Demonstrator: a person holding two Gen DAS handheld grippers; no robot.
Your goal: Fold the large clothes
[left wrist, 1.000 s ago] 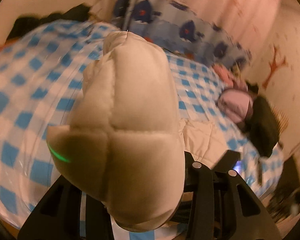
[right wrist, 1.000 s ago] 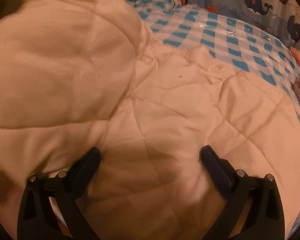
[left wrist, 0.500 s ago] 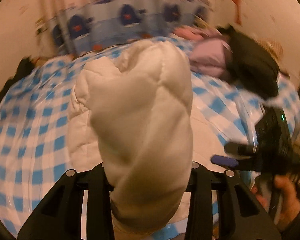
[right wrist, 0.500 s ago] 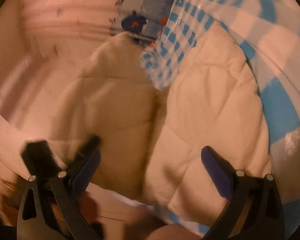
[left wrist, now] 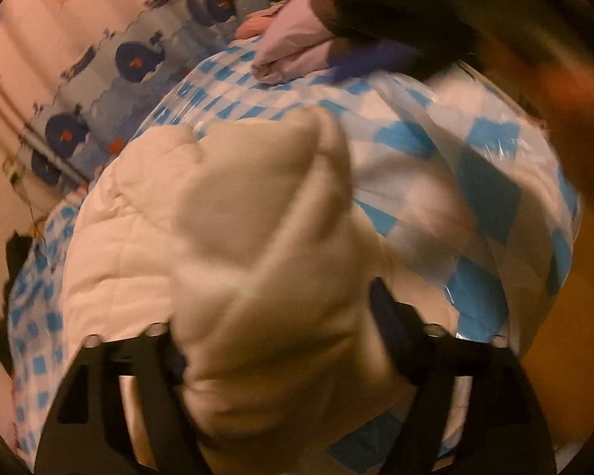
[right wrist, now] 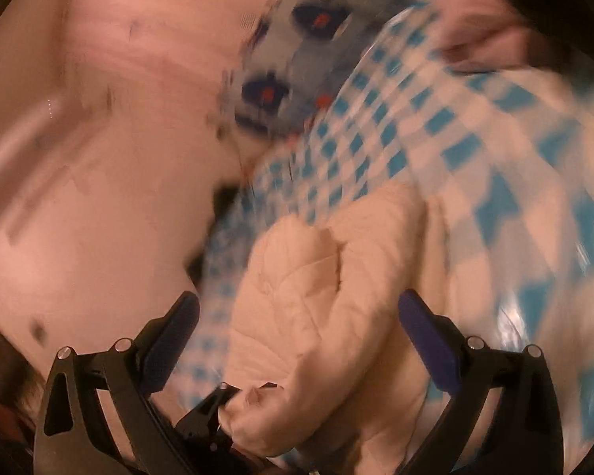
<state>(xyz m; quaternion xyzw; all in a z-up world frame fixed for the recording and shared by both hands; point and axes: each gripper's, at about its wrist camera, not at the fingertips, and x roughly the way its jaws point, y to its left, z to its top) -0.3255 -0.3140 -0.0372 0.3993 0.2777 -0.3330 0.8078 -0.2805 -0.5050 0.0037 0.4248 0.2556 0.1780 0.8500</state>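
While both views are smeared by motion, the main things can still be read. At the far left of the left wrist view a pink wall carries a blue whale-print cloth (left wrist: 138, 59), and below it the blue-and-white checked cover (left wrist: 487, 194) spreads over the bed. On that cover, left of centre, lies the cream quilted garment (left wrist: 130, 253); a thick fold of it rises through the middle of the frame and sits between the jaws of the left gripper (left wrist: 273, 340). Those jaws are opening: the fold fills the gap, brushing the left finger, with the right finger just beside it. At the upper right lie a folded lilac garment (left wrist: 297, 47) and a dark garment (left wrist: 396, 4), with a blurred hand at the right edge.

Seen from the right wrist view, the wall fills the left half and the checked cover the right. Bunched at bottom centre, the cream garment sits between the widely spread jaws of the right gripper (right wrist: 297, 324), touching neither pad.
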